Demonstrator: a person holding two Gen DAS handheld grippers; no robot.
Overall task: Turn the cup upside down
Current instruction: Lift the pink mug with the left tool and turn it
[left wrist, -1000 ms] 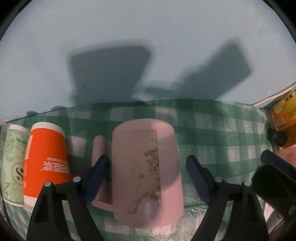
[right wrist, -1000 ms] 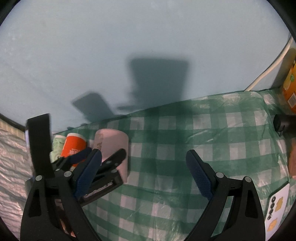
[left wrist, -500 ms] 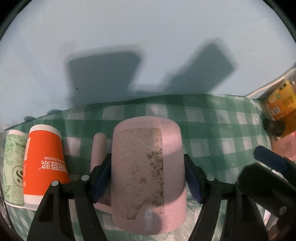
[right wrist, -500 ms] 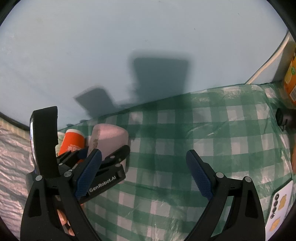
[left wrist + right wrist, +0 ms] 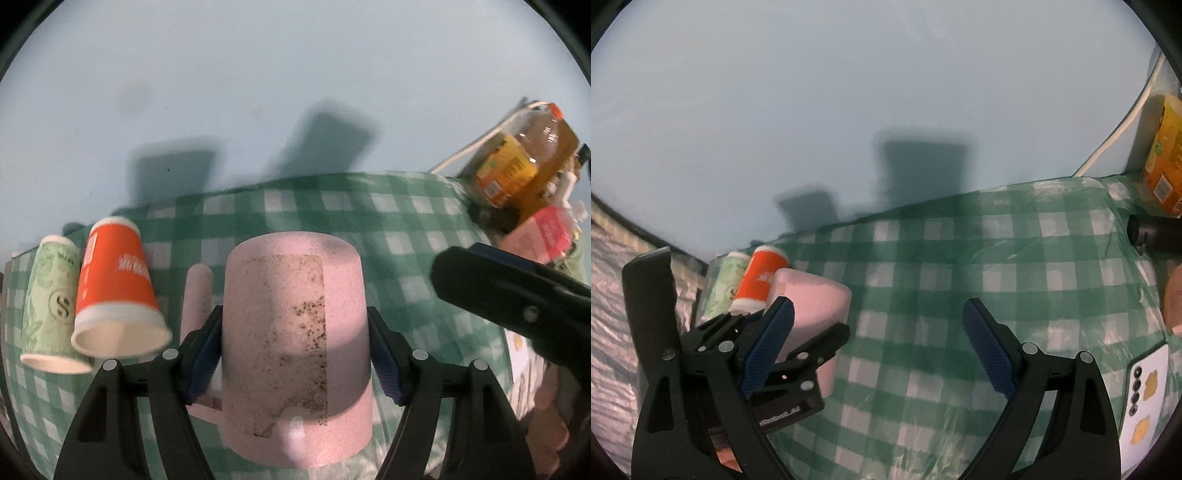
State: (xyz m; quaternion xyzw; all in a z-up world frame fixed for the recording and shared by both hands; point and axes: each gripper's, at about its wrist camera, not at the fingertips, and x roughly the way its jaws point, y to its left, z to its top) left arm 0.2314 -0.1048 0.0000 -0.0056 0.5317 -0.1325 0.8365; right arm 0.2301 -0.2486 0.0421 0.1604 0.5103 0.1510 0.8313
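Left gripper [image 5: 295, 354]: pads clamped on both sides of the pink cup [image 5: 295, 350], which is base up, mouth toward the checked tablecloth [image 5: 406, 229]; handle on its left. Right gripper [image 5: 877, 347]: fingers spread wide, holding nothing, over bare cloth. Left of the pink cup: orange paper cup [image 5: 116, 291], then green paper cup [image 5: 50, 306], both tilted. Far right: amber bottle [image 5: 524, 166].
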